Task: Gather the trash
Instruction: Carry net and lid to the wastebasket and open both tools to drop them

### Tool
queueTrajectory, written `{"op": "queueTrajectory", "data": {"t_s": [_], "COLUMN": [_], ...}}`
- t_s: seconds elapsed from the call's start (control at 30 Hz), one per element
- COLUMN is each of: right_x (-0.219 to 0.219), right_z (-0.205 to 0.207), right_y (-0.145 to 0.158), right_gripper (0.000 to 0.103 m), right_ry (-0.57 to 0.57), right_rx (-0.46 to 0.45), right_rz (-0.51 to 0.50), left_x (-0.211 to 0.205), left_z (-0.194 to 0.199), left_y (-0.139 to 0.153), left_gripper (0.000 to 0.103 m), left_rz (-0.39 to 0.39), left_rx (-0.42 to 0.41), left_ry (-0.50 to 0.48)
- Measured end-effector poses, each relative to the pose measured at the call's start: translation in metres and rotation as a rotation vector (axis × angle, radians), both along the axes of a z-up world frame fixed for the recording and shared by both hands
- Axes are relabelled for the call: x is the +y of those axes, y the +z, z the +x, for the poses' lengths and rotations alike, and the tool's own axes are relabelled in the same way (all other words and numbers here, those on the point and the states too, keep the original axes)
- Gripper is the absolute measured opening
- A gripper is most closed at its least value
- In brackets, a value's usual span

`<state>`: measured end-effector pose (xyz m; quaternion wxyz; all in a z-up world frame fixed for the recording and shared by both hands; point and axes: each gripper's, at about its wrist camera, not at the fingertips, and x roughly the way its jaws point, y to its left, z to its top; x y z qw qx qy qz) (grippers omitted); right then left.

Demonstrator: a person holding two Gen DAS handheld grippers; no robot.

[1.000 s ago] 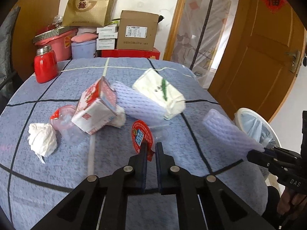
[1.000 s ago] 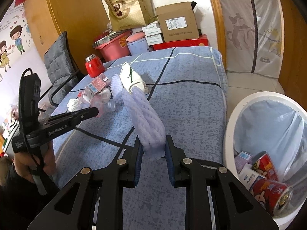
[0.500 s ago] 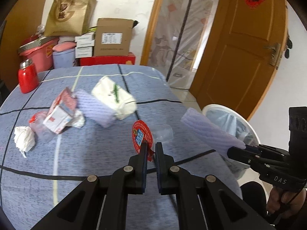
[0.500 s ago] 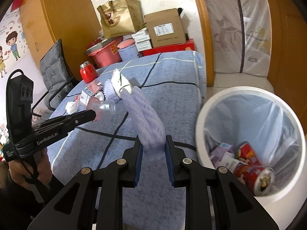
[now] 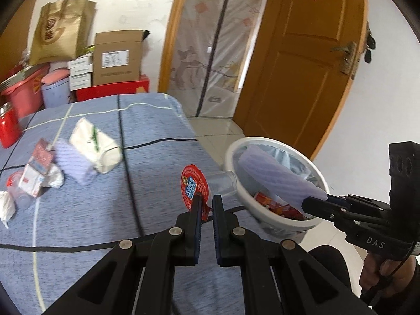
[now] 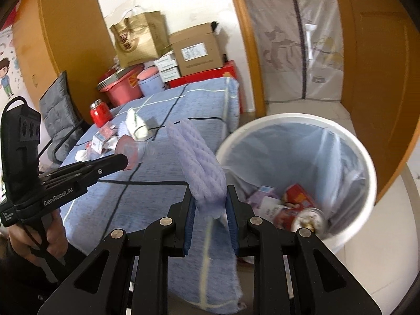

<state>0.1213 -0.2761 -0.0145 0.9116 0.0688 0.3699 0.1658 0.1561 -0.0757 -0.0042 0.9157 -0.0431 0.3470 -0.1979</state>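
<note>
My left gripper (image 5: 206, 200) is shut on the red foil lid (image 5: 193, 187) of a clear plastic cup (image 5: 223, 183), held above the table's right edge beside the white trash bin (image 5: 233, 149). My right gripper (image 6: 210, 197) is shut on a lilac foam net sleeve (image 6: 199, 165), held over the table's edge next to the bin (image 6: 365, 157); in the left wrist view the sleeve (image 5: 273, 173) hangs over the bin's mouth. Cans and cartons (image 6: 291, 204) lie in the bin. On the table remain a second foam sleeve (image 5: 72, 164), a white packet (image 5: 95, 144), a milk carton (image 5: 35, 169) and crumpled tissue (image 5: 6, 206).
The blue checked tablecloth (image 5: 147, 120) covers the table. A red jar (image 5: 9, 127) stands at the far left. Boxes (image 5: 118, 57), a paper bag (image 5: 63, 29) and pink tubs are stacked behind the table. A wooden door (image 5: 307, 60) stands behind the bin. A grey chair (image 6: 59, 102) is left of the table.
Both grippers have swung right toward the bin, each still holding its item. The foam sleeve now hangs over the bin's mouth and the cup is beside its rim.
</note>
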Motion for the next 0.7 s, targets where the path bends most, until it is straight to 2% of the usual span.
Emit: {"op": "queueTrajectory", "data": {"t_s": [0.33, 0.7], "right_x": [-0.047, -0.087], "right_z": [-0.006, 0.000], "right_y": [-0.003, -0.017], "right_gripper": [0.024, 0.024], "right_ry": [-0.098, -0.200], "right_rx": [0.006, 0.046], "right_rz": [-0.001, -0.012], "left_x": [-0.053, -0.098], "left_z": [0.011, 0.027], "left_y": [0.002, -0.010], "left_gripper": [0.008, 0.008], "left_rz": [0.010, 0.040], "left_rx": [-0.006, 0.016], "left_ry": [-0.092, -0.168]}}
